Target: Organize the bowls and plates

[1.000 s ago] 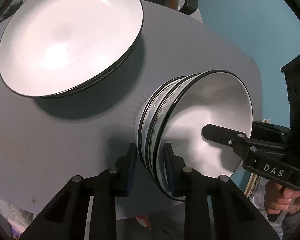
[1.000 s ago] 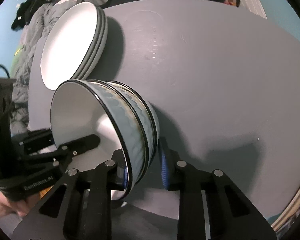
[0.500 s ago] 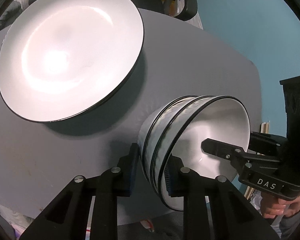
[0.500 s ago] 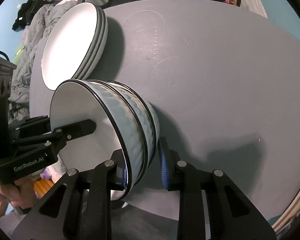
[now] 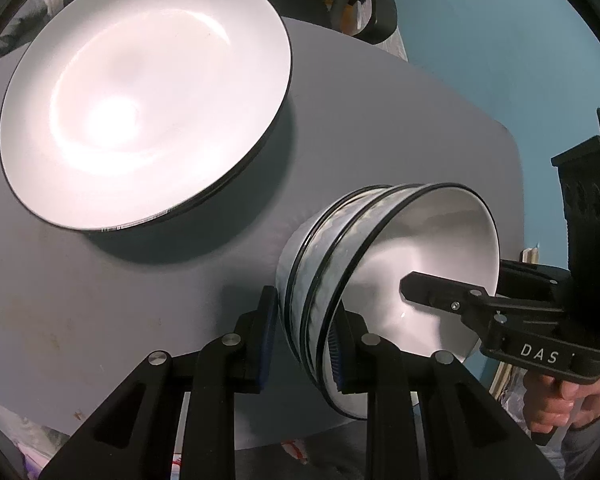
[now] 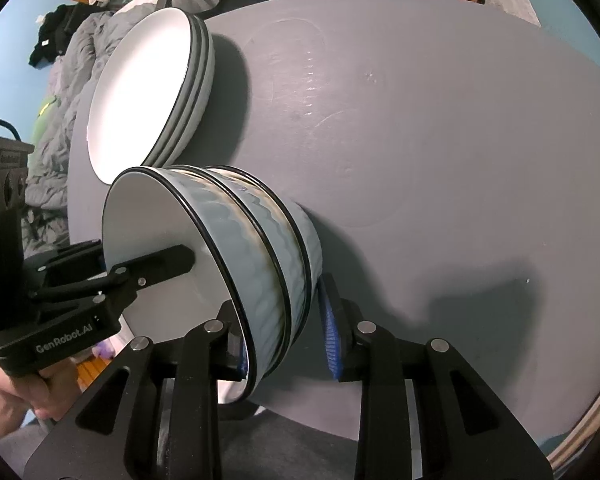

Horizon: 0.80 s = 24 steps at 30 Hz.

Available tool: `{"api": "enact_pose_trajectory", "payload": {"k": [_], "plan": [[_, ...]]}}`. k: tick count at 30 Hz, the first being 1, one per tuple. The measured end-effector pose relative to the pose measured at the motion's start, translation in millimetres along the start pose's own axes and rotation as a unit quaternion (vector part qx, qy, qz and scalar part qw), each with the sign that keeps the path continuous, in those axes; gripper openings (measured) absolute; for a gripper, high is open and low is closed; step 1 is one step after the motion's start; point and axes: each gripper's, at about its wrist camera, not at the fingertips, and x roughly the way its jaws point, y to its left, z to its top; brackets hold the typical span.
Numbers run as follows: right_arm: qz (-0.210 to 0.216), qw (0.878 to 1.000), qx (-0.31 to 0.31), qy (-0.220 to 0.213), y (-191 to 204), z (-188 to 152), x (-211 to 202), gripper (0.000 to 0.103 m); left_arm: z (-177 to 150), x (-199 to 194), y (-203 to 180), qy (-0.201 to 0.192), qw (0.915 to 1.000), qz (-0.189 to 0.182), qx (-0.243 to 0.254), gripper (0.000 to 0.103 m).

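Near the bottom of the left wrist view, your left gripper (image 5: 302, 344) stands astride the rim of the bowls (image 5: 380, 280). One finger is inside the top bowl and lies against its white wall. The other finger is outside, on the left, and a thin gap shows between its pad and the outer wall, so you cannot tell whether it presses. The bowls are three, nested, on the near right part of the grey table (image 5: 380, 128). Your right gripper (image 5: 410, 286) comes in from the right with one finger inside the top bowl, and your right hand (image 5: 560, 400) holds its handle. On the far left of the table is the stack of plates (image 5: 144, 96), well apart from the bowls.

At the bottom of the right wrist view, your right gripper (image 6: 286, 344) also stands astride the rim of the bowls (image 6: 268, 248). Its jaws are opening: the inner finger is at the rim of the top bowl, and the outer blue pad is clear of the wall, with table visible between them. Your left gripper (image 6: 192, 258) reaches in from the left with one finger inside the top bowl. The plates (image 6: 140, 96) are beyond the bowls, far left on the table (image 6: 440, 140).
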Motion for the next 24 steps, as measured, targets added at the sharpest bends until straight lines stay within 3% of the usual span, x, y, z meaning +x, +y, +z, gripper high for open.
{"api": "enact_pose_trajectory", "payload": {"k": [10, 14, 24], "plan": [[-0.012, 1.0, -0.006, 0.004, 7, 3, 0, 0.029, -6, -3, -4, -0.004, 0.9999, 0.009, -0.005, 0.021], [-0.027, 1.0, -0.008, -0.006, 13, 0, -2, 0.023, -6, -5, -9, -0.003, 0.9997, 0.024, 0.002, 0.02], [-0.016, 1.0, 0.001, -0.009, 15, 2, -3, 0.023, -9, -3, -4, 0.013, 0.9996, 0.02, -0.013, 0.019]]}}
